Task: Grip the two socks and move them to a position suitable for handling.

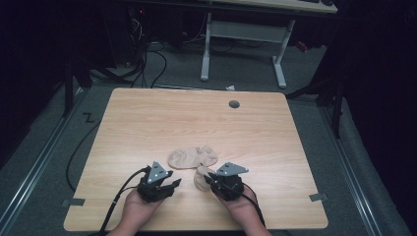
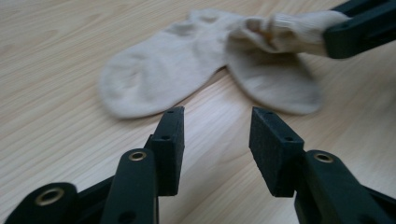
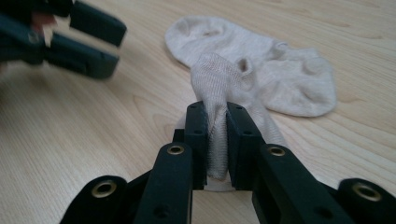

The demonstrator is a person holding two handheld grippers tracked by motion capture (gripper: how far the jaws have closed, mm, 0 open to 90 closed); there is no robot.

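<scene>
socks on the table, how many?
2, it seems. One sock is pinched in the right tool; the other sock lies flat beside it, touching. They overlap, so more could be hidden.

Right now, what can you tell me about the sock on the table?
The sock is beige, short and ribbed-knit, apparently soft cotton. It lies crumpled near the front middle of the wooden table, mostly flat, with one end pulled up. The right claw is shut on that raised ribbed end, bunching the fabric between its jaws. The left claw is open just short of the sock, not touching it. Whether it is one sock or two is unclear.
</scene>
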